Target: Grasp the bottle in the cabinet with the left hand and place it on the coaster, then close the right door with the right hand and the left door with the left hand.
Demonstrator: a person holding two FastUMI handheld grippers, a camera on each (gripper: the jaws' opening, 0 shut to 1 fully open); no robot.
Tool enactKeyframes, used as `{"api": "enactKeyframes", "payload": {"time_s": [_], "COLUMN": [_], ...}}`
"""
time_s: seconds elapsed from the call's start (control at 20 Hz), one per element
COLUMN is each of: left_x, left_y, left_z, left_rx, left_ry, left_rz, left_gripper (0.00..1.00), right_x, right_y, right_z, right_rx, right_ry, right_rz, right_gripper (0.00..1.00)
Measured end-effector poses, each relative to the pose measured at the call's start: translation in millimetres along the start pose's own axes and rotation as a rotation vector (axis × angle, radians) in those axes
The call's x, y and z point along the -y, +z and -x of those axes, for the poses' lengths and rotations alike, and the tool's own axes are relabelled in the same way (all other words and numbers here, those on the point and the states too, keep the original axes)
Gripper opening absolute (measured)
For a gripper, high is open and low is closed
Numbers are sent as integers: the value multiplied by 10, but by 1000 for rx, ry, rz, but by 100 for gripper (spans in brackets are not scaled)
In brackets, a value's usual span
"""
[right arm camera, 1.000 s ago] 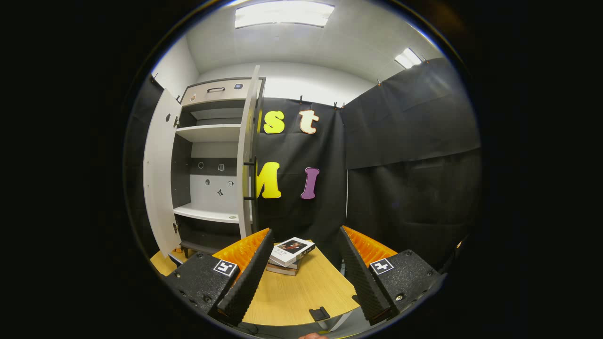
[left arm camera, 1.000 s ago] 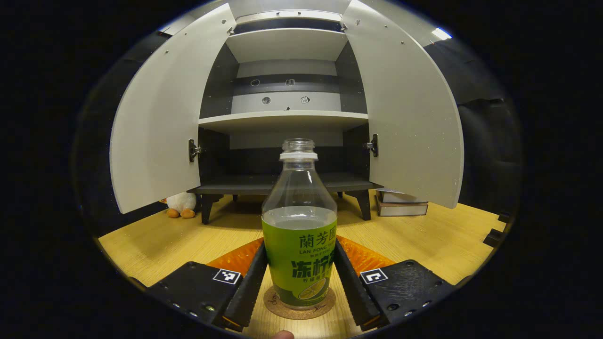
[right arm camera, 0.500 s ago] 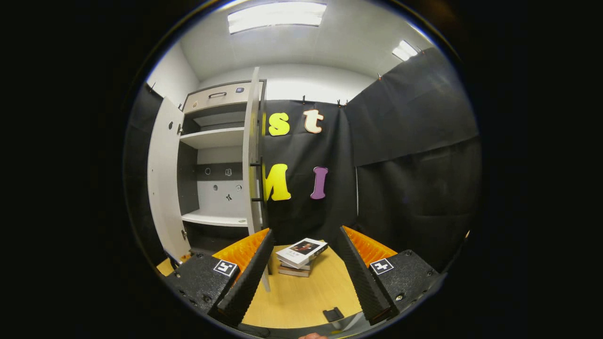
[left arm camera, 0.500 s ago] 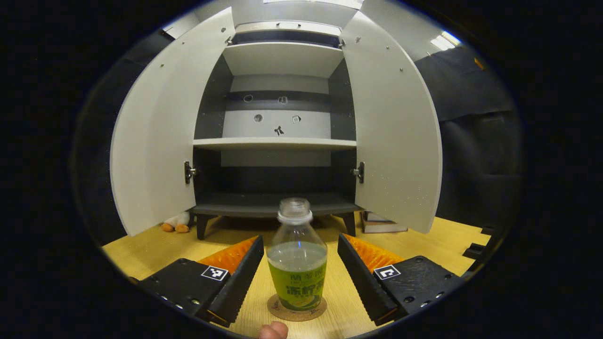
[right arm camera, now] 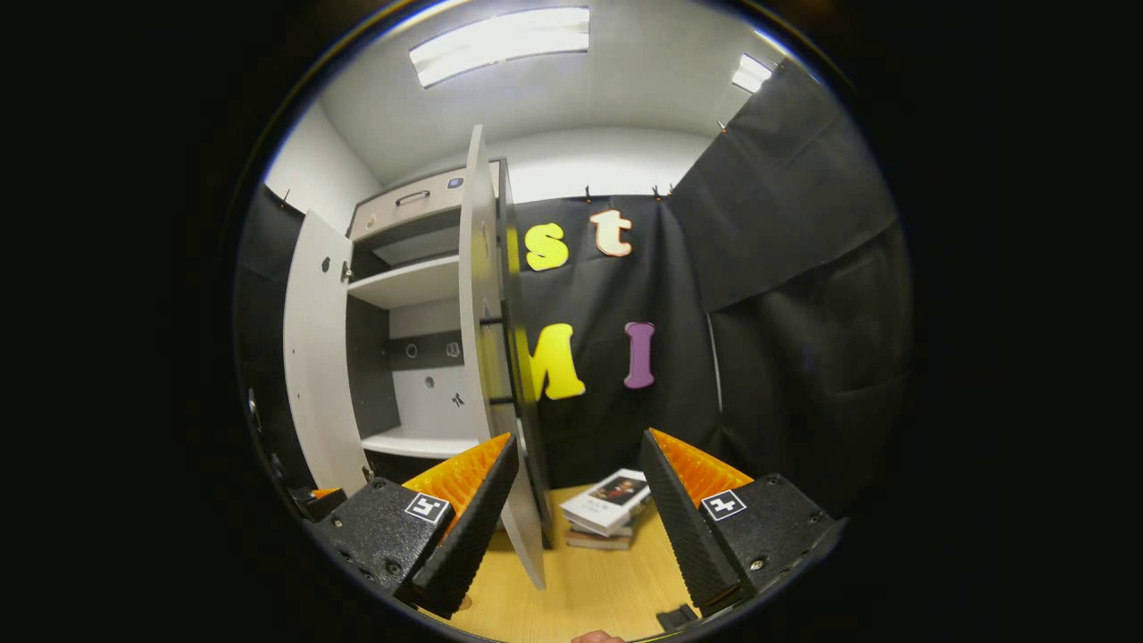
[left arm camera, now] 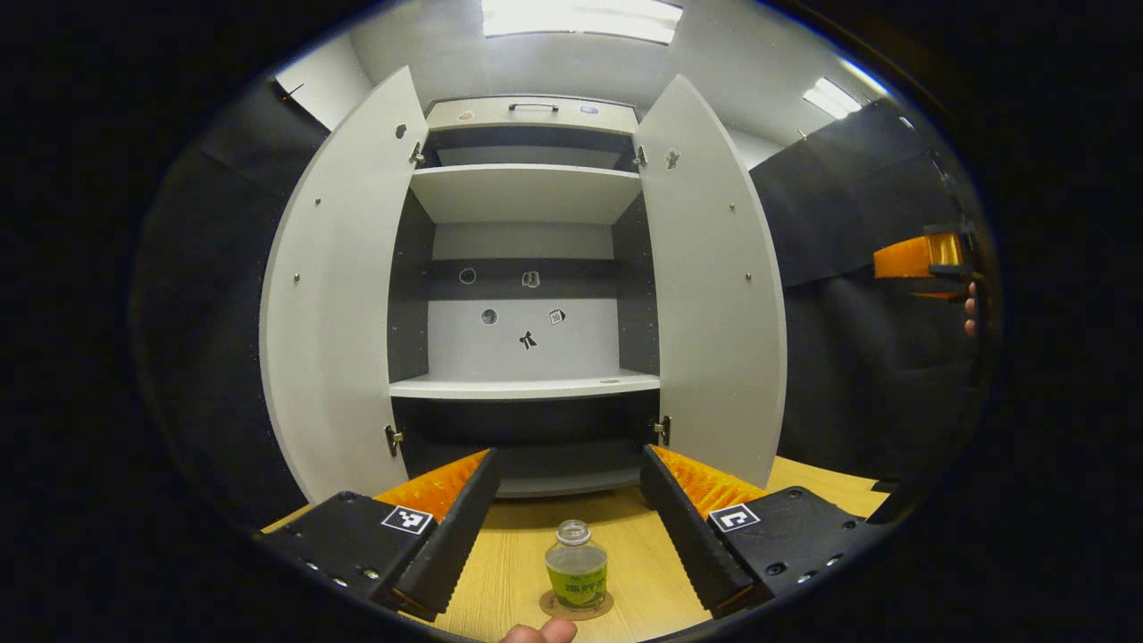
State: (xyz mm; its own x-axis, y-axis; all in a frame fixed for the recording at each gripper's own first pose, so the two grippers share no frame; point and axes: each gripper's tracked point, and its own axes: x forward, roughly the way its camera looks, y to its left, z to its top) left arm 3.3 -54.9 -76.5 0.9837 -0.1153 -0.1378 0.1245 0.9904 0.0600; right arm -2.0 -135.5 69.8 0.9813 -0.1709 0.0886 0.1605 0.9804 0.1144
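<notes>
The bottle (left arm camera: 576,566), clear with a green label and no cap, stands upright on the round cork coaster (left arm camera: 576,607) on the wooden table. My left gripper (left arm camera: 565,527) hangs open above and behind it, well clear of it. The grey cabinet (left arm camera: 527,295) has both doors swung wide: left door (left arm camera: 335,295), right door (left arm camera: 710,286). In the right gripper view my right gripper (right arm camera: 579,509) is open, facing the outer edge of the right door (right arm camera: 500,357). At the right edge of the left gripper view the right gripper (left arm camera: 920,259) appears held by a hand.
A stack of books (right arm camera: 607,509) lies on the wooden table (right arm camera: 589,580) beside the cabinet, behind the right door. The cabinet's shelves (left arm camera: 527,386) hold nothing I can see. Black cloth walls close the booth on the right.
My left gripper let go of the bottle on the coaster, then rose and backed away. My right gripper moved closer to the right door's edge.
</notes>
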Motion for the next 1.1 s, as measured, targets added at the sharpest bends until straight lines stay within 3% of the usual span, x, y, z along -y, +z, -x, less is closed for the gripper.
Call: {"api": "enactKeyframes", "payload": {"time_s": [0.25, 0.55, 0.8, 1.1], "left_x": [1, -490, -588, -711], "left_y": [32, -17, -46, -70], "left_z": [177, 315, 350, 368], "left_rx": [-74, -72, -66, -68], "left_ry": [-13, 130, 167, 199], "left_rz": [137, 70, 82, 88], "left_gripper": [97, 96, 95, 95], "right_x": [-104, 58, -72, -108], "right_y": [250, 371, 270, 349], "right_z": [-595, -1301, -1471, -1400], "right_rx": [2, -11, -24, 14], "right_ry": [65, -11, 5, -76], "right_rz": [97, 139, 96, 212], "right_gripper": [84, 84, 84, 82]}}
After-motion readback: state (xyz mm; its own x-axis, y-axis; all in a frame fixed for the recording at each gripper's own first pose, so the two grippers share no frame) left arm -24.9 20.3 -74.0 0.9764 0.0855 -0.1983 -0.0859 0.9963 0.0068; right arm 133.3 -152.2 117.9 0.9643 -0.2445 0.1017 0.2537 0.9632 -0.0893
